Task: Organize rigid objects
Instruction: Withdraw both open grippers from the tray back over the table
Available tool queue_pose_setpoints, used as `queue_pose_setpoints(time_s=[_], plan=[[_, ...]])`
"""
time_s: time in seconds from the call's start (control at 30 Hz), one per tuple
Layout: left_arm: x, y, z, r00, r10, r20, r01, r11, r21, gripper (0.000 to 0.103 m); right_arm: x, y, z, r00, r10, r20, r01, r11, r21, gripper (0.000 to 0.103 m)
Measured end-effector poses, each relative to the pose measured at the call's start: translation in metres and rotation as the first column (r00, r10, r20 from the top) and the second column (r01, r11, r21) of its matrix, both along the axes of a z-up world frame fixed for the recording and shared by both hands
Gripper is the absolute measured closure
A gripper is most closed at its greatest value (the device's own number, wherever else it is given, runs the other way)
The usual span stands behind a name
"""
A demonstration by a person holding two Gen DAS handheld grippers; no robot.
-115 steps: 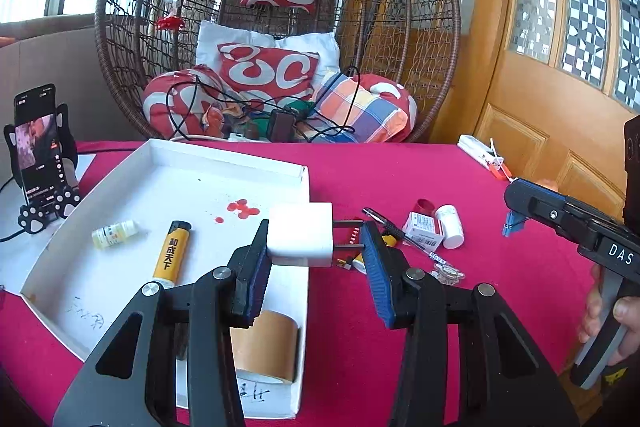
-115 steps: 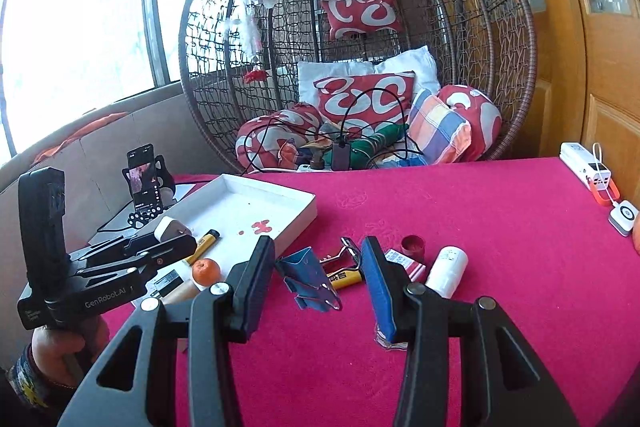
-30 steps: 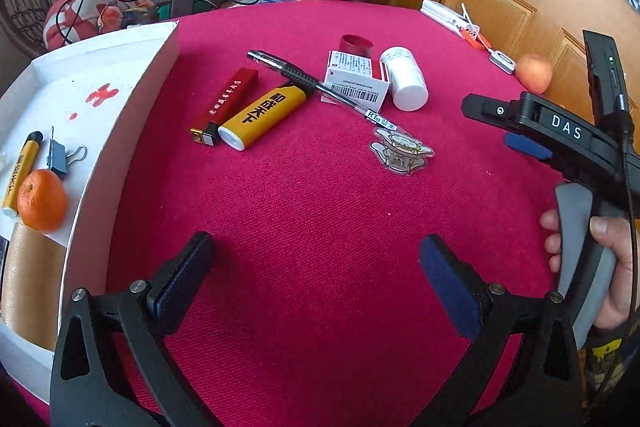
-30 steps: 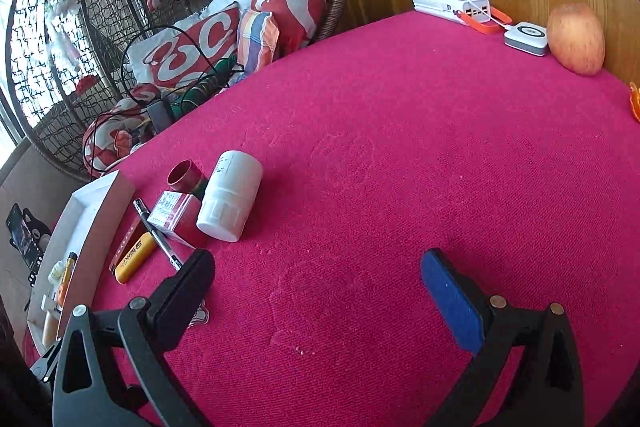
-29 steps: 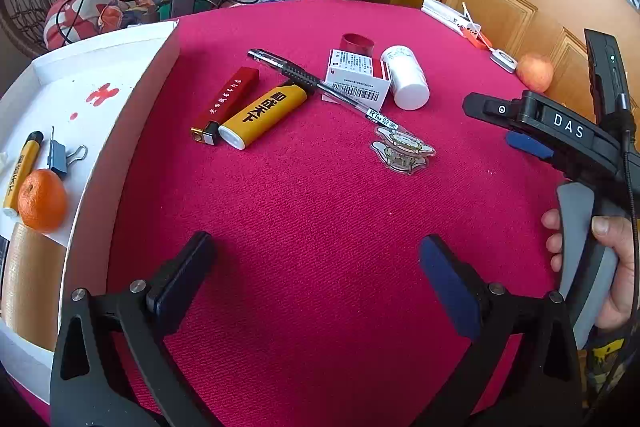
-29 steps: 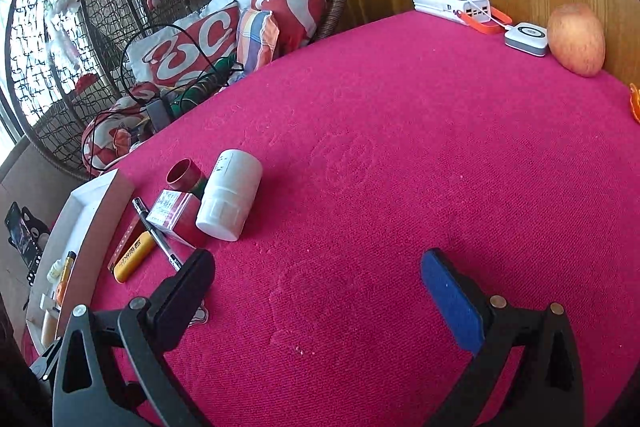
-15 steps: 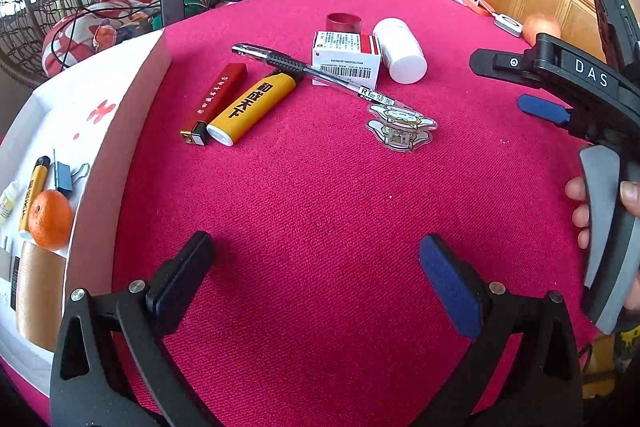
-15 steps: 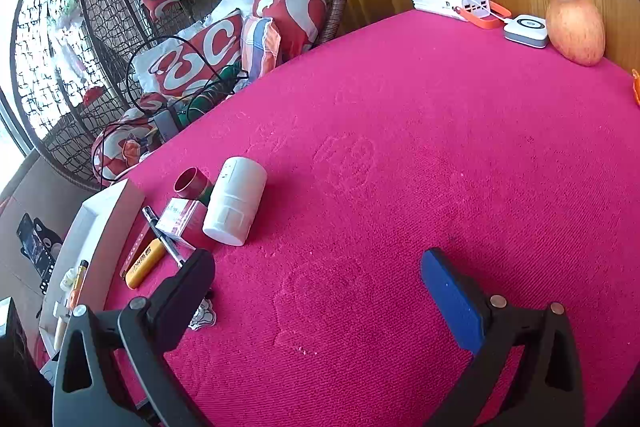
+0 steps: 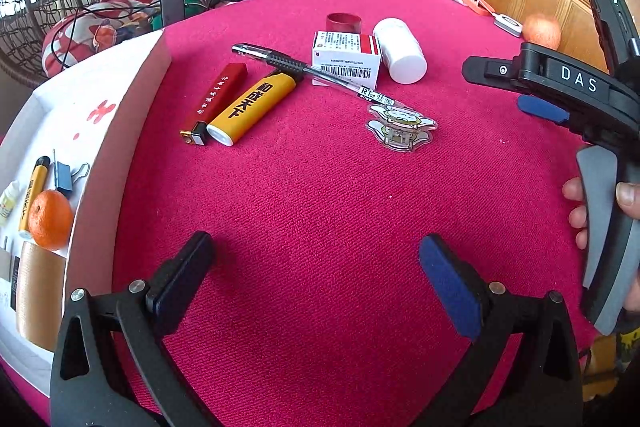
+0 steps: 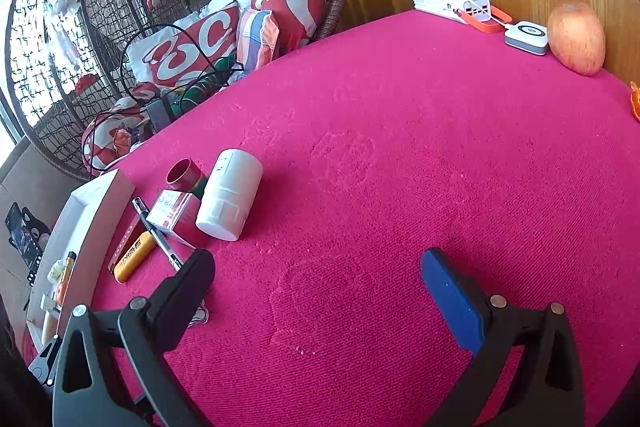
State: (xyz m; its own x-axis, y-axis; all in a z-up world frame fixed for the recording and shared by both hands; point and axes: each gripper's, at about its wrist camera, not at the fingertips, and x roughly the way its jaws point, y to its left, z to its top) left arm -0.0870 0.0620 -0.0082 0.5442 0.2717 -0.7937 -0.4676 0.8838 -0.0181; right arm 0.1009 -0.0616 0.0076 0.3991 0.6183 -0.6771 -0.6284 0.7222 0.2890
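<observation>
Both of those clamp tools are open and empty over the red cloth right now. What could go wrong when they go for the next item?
The black pen lies across the red-and-white box, so lifting either may drag the other. The white plastic bottle lies on its side and could roll if nudged. The flat cartoon charm sits low on the red tablecloth, so the open left gripper might snag fabric instead.

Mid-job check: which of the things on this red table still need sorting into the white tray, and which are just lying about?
To sort: red lighter, yellow lighter, black pen, small medicine box, white pill bottle, red ring, cartoon charm. White tray receives them.

Lying about: apple, power bank, small white device, cushions.
</observation>
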Motion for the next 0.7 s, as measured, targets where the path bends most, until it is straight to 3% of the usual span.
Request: queue_pose_setpoints(time_s=[0.43,0.7], plan=[[0.0,0.0,0.0,1.0,0.0,0.0,0.0,1.0,0.0,0.0,-0.004,0.002,0.002,1.0,-0.007,0.021,0.007,1.0,-0.02,0.0],[-0.001,0.001,0.0,1.0,0.0,0.0,0.0,1.0,0.0,0.0,-0.032,0.003,0.021,0.975,-0.007,0.223,0.014,1.0,-0.027,0.0]])
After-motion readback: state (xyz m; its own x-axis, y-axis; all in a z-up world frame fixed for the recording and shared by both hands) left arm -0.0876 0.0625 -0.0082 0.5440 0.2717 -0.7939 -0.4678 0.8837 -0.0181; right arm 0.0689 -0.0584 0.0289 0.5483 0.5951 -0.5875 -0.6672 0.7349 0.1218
